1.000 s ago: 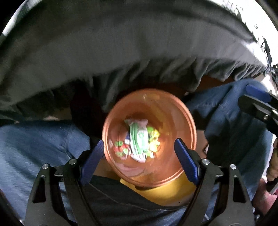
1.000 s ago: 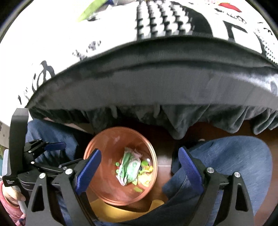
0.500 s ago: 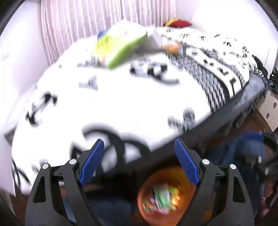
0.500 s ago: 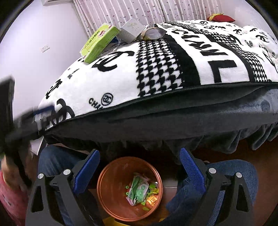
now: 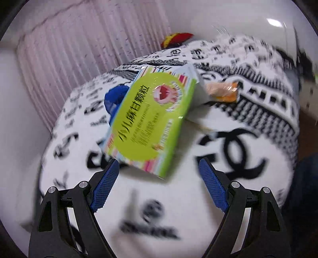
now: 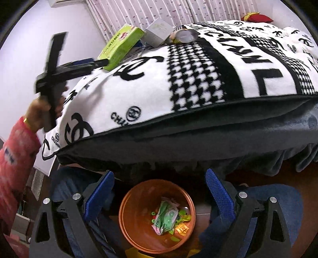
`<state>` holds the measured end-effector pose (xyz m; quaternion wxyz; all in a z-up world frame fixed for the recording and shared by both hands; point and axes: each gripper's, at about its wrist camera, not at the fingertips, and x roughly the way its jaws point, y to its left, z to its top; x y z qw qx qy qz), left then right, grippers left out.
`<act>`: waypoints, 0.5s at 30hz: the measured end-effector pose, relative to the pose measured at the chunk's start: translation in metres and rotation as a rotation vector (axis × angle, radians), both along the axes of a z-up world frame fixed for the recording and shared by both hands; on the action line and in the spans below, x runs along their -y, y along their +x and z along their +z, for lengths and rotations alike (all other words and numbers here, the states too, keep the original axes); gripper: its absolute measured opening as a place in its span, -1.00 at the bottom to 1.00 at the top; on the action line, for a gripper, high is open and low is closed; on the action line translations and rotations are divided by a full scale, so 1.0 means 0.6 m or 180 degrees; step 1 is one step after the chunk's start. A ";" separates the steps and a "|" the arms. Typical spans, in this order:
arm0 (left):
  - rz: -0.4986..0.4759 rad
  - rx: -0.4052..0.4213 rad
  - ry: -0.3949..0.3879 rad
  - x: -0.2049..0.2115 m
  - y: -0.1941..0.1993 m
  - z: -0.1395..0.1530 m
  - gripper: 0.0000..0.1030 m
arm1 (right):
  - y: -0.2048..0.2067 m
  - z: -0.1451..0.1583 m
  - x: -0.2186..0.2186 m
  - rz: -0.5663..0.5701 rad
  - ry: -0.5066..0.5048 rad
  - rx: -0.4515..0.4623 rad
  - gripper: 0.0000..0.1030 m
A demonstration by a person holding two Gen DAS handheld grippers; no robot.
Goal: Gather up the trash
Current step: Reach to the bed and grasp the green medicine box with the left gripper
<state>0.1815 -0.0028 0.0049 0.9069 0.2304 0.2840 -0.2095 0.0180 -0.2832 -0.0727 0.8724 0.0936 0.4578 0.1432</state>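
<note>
A green medicine box lies on the black-and-white blanket, just beyond my open, empty left gripper. A grey box, an orange wrapper and a blue item lie around it. In the right wrist view the left gripper reaches toward the green box. My right gripper is open and empty above the orange bin, which holds crumpled wrappers.
The bed's dark edge overhangs the bin. Blue-jeaned knees flank the bin. A curtain and white wall stand behind the bed. A red-and-yellow item lies at the far end.
My left gripper has swung up from over the bin to the bed top, close to the green box. My right gripper has tilted up slightly and still hovers over the bin.
</note>
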 end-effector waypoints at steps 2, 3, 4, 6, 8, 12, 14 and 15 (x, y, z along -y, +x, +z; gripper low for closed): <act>-0.0113 0.0111 0.0254 0.004 0.016 -0.007 0.57 | 0.005 0.002 -0.004 0.0025 0.0012 0.0003 0.78; -0.0173 0.0149 0.0345 0.004 0.025 -0.009 0.57 | 0.010 0.003 -0.007 0.0032 0.0016 0.0002 0.78; -0.0250 0.0135 0.0360 0.003 0.033 -0.010 0.57 | 0.013 0.004 -0.008 0.0033 0.0021 -0.0001 0.78; -0.0367 0.0069 0.0391 0.002 0.046 -0.012 0.57 | 0.024 0.003 -0.011 0.0026 0.0039 -0.0020 0.78; -0.0505 0.0045 0.0439 -0.001 0.058 -0.015 0.57 | 0.034 0.002 -0.012 0.0008 0.0056 -0.0038 0.78; -0.0734 -0.0041 0.0356 -0.007 0.079 -0.009 0.57 | 0.052 -0.003 -0.016 -0.0009 0.0037 -0.0087 0.78; -0.0825 -0.0066 0.0362 -0.004 0.088 -0.009 0.57 | 0.061 -0.005 -0.019 -0.0011 0.0040 -0.0116 0.78; -0.0862 -0.0062 0.0369 -0.002 0.090 -0.008 0.57 | 0.064 -0.006 -0.020 -0.0011 0.0041 -0.0123 0.78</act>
